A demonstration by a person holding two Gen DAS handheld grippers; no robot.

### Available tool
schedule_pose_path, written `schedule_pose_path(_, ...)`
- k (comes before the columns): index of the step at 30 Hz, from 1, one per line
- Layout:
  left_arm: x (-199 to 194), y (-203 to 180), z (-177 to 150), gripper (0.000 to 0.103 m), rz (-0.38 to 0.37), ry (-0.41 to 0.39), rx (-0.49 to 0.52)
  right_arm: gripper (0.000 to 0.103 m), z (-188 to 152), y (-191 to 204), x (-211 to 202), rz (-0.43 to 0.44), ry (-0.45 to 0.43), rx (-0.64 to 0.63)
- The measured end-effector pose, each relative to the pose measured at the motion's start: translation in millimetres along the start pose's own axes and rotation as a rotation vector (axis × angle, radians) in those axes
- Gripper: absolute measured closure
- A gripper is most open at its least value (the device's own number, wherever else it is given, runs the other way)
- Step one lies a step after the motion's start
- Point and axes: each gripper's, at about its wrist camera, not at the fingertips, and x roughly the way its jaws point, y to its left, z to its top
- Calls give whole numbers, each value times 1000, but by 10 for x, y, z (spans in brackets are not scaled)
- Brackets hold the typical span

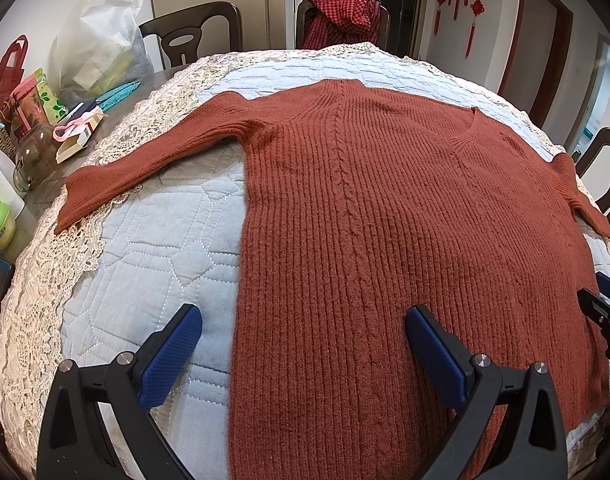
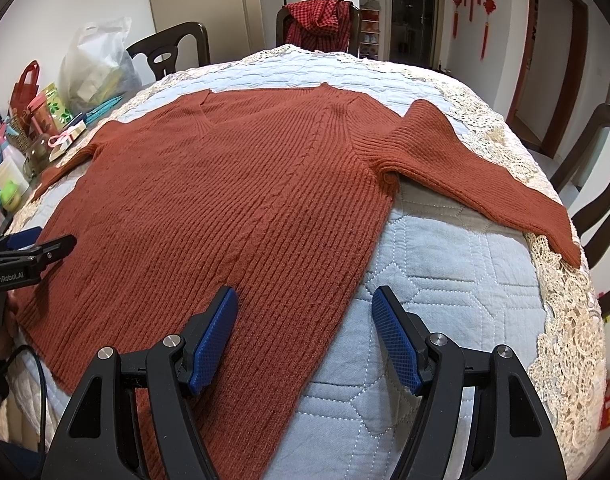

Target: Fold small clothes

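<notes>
Two hand-held grippers: we see both above the near hem of one garment, holding nothing.
Left hand-held gripper [image 1: 303, 346]: fingers spread wide apart; its left pad [image 1: 171, 356] is over the blue quilt [image 1: 153, 248], its right pad [image 1: 435, 360] over the knit.
Right hand-held gripper [image 2: 305, 334]: fingers apart; its left pad [image 2: 215, 340] over the knit, its right pad [image 2: 395, 336] over the quilt.
Sweater [image 2: 225, 208]: rust-red ribbed knit, lying flat on the quilt-covered surface ahead of both grippers, V-neck on the far side, both sleeves spread outward.
Sweater edge: we see each side edge running between that gripper's fingers.
Beyond: chair draped with a red checked cloth [image 1: 343, 20].
</notes>
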Motion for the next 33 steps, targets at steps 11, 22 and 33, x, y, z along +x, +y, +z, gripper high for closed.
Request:
schedule_pose_path(11, -3, -13, -7, 0, 1, 2, -1, 33, 29, 0, -10, -4, 14, 6)
schedule_pose_path(22, -12, -10, -12, 0, 1, -5, -1, 33, 24, -5, -14, -5, 16, 3)
schedule_pose_path(33, -32, 1, -1, 0, -3, -7, -16, 33, 38, -5, -17, -4, 19, 3)
